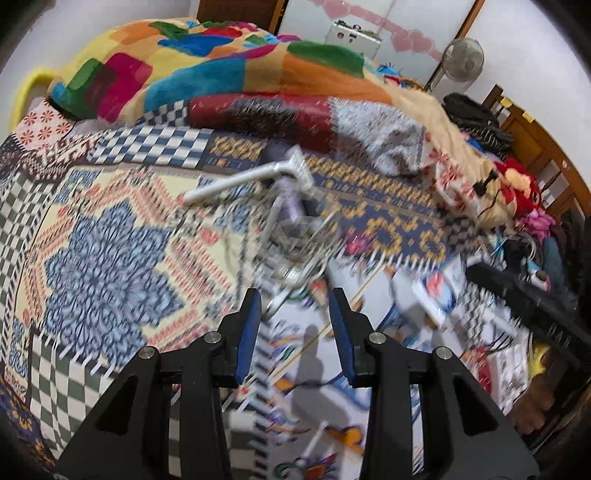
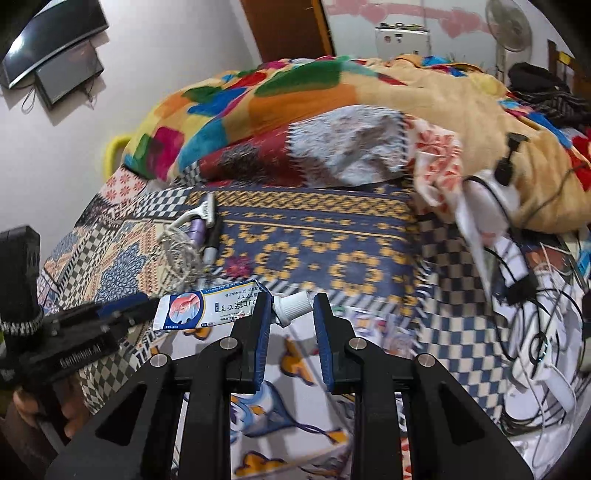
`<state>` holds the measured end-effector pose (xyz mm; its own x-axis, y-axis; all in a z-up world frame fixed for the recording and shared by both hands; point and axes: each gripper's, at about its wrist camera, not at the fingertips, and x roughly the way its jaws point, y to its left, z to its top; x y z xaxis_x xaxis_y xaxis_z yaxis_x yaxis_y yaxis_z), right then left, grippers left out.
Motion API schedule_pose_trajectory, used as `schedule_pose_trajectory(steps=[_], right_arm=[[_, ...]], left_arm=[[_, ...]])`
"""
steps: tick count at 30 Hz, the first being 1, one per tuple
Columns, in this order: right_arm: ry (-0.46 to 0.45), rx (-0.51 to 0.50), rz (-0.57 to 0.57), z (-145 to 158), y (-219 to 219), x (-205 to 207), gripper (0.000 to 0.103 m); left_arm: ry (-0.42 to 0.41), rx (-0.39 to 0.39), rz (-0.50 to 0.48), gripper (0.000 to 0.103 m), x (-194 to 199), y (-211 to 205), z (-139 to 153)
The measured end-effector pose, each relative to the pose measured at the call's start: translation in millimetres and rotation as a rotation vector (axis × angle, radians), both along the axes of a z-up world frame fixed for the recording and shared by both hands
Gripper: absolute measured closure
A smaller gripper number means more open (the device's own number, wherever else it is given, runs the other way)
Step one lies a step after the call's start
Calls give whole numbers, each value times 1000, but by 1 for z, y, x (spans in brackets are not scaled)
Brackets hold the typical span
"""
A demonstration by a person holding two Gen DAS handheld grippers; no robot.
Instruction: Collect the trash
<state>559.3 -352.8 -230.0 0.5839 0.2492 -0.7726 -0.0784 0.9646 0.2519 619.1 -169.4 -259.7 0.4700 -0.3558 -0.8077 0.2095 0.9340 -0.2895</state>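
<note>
A white and blue ointment tube with a white cap lies on the patterned bedspread, its cap end between the fingers of my right gripper, which is open. Behind it lies a small pile: a white disposable razor, a purple tube and a tangle of pale string. My left gripper is open and empty, pointing at the same blurred pile with the razor. The left gripper also shows at the left edge of the right wrist view, near the tube's flat end.
A bunched multicoloured blanket fills the back of the bed. Cables, a white power strip and boxes crowd the right side. A standing fan and wooden headboard stand at the far right. A wall-mounted screen hangs at left.
</note>
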Motion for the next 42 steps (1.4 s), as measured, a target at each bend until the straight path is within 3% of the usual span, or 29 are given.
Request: schedule_pose_trajectory(steps=[5,10,11,16,20,26,31,35,40,42], right_arm=[[16,15,-31,-6,-11,-2,82],[27,18,-21,-9,-10,-4,82],[27,19,-19,-10,-10,-5,82],[21,25,-10,-8,-9,-10,82],[19,35,-13,-5,-10,-13,82],[3,44,-15,11,-10,-21,82],[-19,39,-6,31,-6,-33,82],[-33,32,3,42,-3,-41,82],[-20,15,19,39,3,-45,82],[-7,7,22,34,5,-44,82]], left_arm=[[-13,-10,57,52,27,-11,2],[-14,50,51,52,44,-23,-9],[-24,65,48,55,44,-25,-10],[-83,105,-23,95,30,-35,0],[-87,95,-26,101,24,-29,13],[-82,-13,1,101,11,0,47],[-102,2,5,101,-14,11,70],[-106,81,9,101,-33,16,69],[-35,226,44,100,-39,35,36],[18,278,69,86,-35,44,20]])
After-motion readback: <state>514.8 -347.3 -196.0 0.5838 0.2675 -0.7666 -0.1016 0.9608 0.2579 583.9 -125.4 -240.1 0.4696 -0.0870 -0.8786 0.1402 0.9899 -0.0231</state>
